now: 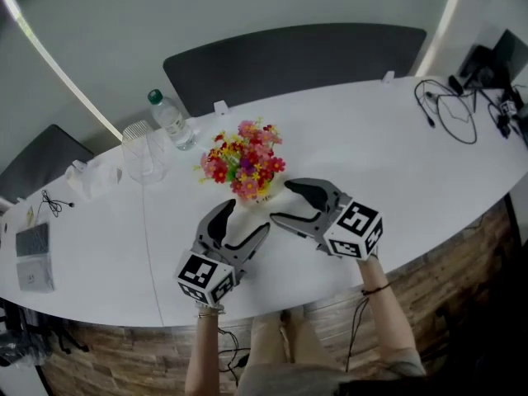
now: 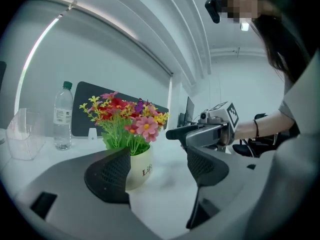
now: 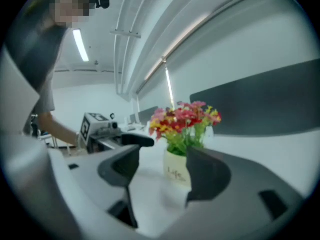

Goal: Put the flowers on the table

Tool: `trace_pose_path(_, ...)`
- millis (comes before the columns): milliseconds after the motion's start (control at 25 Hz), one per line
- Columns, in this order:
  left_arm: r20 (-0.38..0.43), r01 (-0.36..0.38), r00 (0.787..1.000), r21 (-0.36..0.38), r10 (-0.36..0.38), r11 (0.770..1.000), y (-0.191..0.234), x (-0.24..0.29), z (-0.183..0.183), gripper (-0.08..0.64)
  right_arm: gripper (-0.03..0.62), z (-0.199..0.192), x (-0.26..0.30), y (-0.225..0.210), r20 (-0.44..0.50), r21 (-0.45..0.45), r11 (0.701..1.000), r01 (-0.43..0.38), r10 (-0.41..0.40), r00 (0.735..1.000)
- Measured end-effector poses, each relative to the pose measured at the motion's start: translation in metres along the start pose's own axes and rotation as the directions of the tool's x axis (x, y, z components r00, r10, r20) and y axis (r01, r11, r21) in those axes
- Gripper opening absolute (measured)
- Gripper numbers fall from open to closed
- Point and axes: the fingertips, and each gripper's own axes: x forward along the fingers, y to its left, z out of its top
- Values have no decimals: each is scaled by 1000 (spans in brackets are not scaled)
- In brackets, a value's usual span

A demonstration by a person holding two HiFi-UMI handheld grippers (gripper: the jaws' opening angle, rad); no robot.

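A bunch of red, pink and yellow flowers (image 1: 243,162) in a small white pot (image 1: 255,195) stands upright on the white table (image 1: 388,172). Both grippers hover just in front of the pot, near the front edge. My left gripper (image 1: 246,219) is open, and its view shows the pot (image 2: 141,165) just beyond the left finger, with nothing between the pads. My right gripper (image 1: 283,203) is also open; the pot (image 3: 176,172) stands beyond its jaws, apart from both pads. Each gripper appears in the other's view: the right gripper (image 2: 210,131) and the left gripper (image 3: 107,131).
A water bottle (image 1: 169,120) and a clear plastic container (image 1: 142,157) stand left of the flowers at the back. Crumpled tissue (image 1: 91,176) and a small grey device (image 1: 33,254) lie at far left. Black cables (image 1: 454,110) sprawl at far right. Dark chair backs (image 1: 289,56) rise behind the table.
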Motion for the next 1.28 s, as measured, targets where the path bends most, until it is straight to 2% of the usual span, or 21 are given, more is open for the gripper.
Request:
trace_pose_path(160,-4,-7,1000,-31,7,999,-20,-10,-2,328,237,0,-9,17,5,17,1000,-7,7,1000)
trace_pose_path(240,-2,-5,1000,-33,5,999,-29,-14,0,305,183,2,-14,25,6,17,1000,-10,10,1000)
trace_pose_path(320,3,-1,1000,-27,1,1000,-37,-16,4,291,154,4,-17,32,6,19,1000,-14,14,1000)
trace_pose_path(440,9,-2,1000,-24,2,1000,-47,-20,12,285,130,11,-22,41,17,22,1000,-16,16,1000)
trace_pose_path(680,36,-14,999,-16,15,1000,-59,-27,35,225,94,23,-29,55,41,24,1000,-20,19,999)
trace_pose_path(1040,38,-4,999,25,3,1000,-76,-37,50,127,60,39,-43,60,102,60,998,18,-24,995)
trace_pose_path(1280,58,-23,998,28,21,999,-80,-44,56,91,46,48,-48,63,128,67,997,44,-52,990)
